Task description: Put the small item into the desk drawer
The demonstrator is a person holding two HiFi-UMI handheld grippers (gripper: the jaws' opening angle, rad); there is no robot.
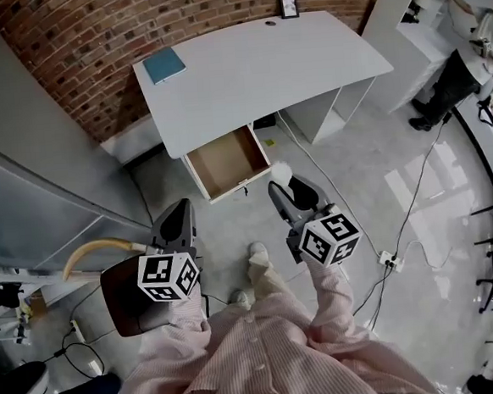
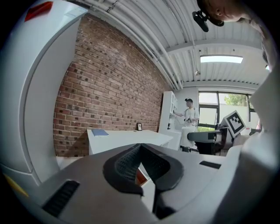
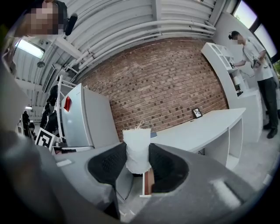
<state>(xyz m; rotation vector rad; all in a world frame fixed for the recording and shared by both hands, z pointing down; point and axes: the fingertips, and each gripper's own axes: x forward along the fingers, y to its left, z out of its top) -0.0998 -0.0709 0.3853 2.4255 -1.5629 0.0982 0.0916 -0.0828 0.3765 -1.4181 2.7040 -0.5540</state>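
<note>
My right gripper [image 3: 138, 162] pinches a small white fabric pouch [image 3: 137, 151] near the white desk's open drawer [image 1: 227, 161]; my left gripper [image 2: 141, 168] is closed, empty.

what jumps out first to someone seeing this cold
The open drawer hanging out from under the white desk, brown inside. Then the right tool, shut on a small white item, held near the drawer's front. Behind it all, a red brick wall.

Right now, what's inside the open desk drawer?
The drawer shows only its bare brown bottom, nothing lying in it; its rear is covered by the desk top.
</note>
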